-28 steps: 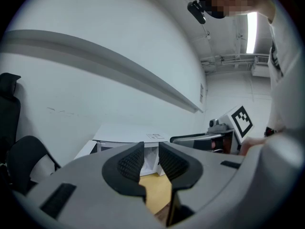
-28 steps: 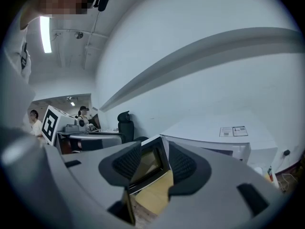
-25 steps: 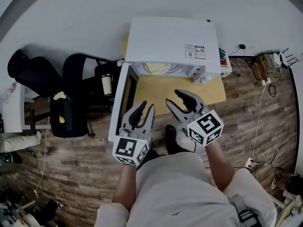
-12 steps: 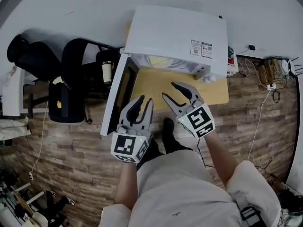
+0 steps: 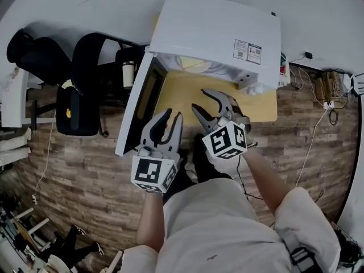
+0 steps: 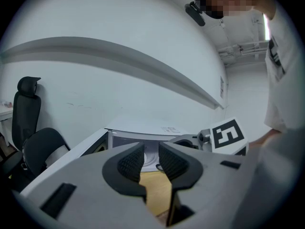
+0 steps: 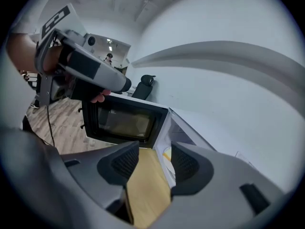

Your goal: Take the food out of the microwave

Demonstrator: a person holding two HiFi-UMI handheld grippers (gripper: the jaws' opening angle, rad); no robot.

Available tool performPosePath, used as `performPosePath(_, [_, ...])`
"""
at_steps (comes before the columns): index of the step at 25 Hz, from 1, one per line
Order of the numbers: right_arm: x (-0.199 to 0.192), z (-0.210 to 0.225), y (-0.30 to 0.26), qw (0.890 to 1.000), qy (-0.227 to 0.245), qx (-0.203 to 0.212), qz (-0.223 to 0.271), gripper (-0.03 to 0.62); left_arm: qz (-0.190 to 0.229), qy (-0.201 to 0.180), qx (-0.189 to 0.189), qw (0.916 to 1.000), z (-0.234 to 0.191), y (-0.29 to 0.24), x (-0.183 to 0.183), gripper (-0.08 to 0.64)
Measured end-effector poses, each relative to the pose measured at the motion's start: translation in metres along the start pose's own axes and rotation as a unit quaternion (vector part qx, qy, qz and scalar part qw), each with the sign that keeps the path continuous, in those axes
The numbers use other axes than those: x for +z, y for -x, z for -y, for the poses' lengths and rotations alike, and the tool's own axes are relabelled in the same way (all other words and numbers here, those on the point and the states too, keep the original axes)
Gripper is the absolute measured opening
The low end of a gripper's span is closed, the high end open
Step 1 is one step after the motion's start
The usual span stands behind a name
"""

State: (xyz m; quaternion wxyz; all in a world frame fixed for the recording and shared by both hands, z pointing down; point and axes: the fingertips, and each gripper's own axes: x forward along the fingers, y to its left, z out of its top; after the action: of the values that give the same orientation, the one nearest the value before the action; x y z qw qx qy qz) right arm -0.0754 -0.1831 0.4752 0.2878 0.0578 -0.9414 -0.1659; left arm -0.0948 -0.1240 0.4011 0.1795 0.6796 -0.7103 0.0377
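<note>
The white microwave (image 5: pixel 216 33) stands on a wooden table (image 5: pixel 182 92) with its door (image 5: pixel 139 104) swung open to the left. Inside, pale yellow food (image 7: pixel 166 152) lies on a white plate, and the head view shows the food (image 5: pixel 192 63) only partly. My left gripper (image 5: pixel 172 115) hovers by the door's lower edge, its jaws slightly apart and empty. My right gripper (image 5: pixel 202 100) is over the table in front of the cavity. Its jaws have just been opening and hold nothing. Both the left gripper (image 6: pixel 150 156) and the right gripper (image 7: pixel 155 159) point toward the cavity.
Black office chairs (image 5: pixel 85 78) and a cup (image 5: pixel 129 73) stand left of the open door. Cables and plugs (image 5: pixel 324 84) lie on the wooden floor at the right. A small white object (image 5: pixel 253 87) sits at the microwave's front right corner.
Both grippers have sunk lower in front of the microwave. The right gripper has rolled, so its marker cube faces differently, and its jaws stand wider. The left gripper shifted only a little.
</note>
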Motion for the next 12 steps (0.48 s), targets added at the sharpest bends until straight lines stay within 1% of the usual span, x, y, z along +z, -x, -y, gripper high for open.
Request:
performPosePath(7, [-0.022,-0.001,-0.025,0.997,0.066,-0.023,-0.031,0.193,-0.009,0.007,-0.002,0.9999,-0.005,-0.007,-0.016,0.081])
performPosePath(12, [-0.039,0.004,-0.046,0.993,0.095,-0.05,-0.044,0.186,-0.017,0.01,-0.002,0.9998,-0.016,-0.012,-0.025,0.081])
